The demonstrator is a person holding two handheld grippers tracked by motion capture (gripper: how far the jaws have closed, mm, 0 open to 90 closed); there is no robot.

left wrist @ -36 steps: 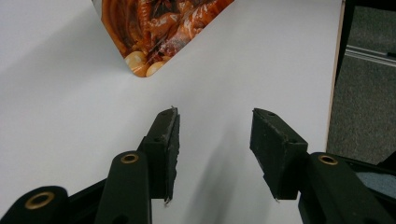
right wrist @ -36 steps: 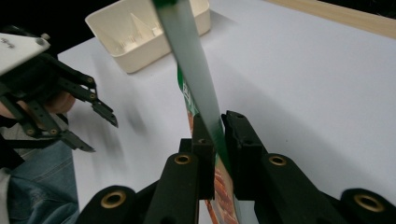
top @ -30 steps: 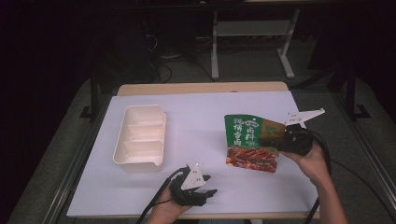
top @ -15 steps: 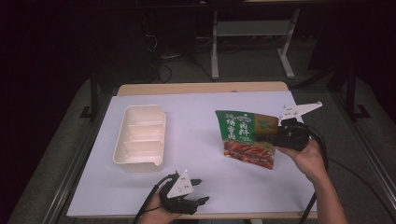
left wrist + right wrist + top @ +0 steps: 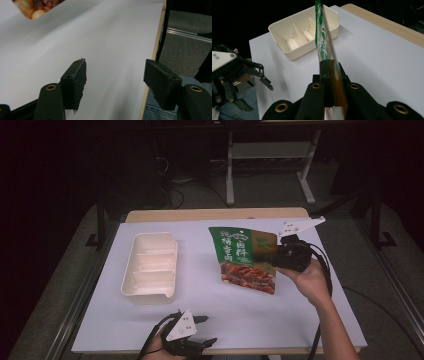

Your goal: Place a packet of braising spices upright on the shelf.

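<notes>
A green and orange snack pouch (image 5: pixel 243 259) hangs tilted above the white table (image 5: pixel 200 240), right of centre. My right gripper (image 5: pixel 274 258) is shut on the pouch's right edge. In the right gripper view the pouch (image 5: pixel 322 37) stands edge-on, pinched between the jaws of my right gripper (image 5: pixel 331 68). My left gripper (image 5: pixel 209 330) rests open at the table's front edge, well apart from the pouch. In the left gripper view my left gripper (image 5: pixel 116 68) has its jaws spread wide over bare table, with a pouch corner (image 5: pixel 37 7) at the top left.
A cream tray (image 5: pixel 150 270) with three empty compartments lies left of centre; in the right gripper view the tray (image 5: pixel 287 27) is beyond the pouch. The table's wooden far edge (image 5: pixel 215 214) and a metal frame run behind. My left gripper (image 5: pixel 262 77) shows at that view's left.
The right gripper has carried the pouch up and to the left, toward the table's middle. The left gripper has drawn back and left toward the front edge, still open.
</notes>
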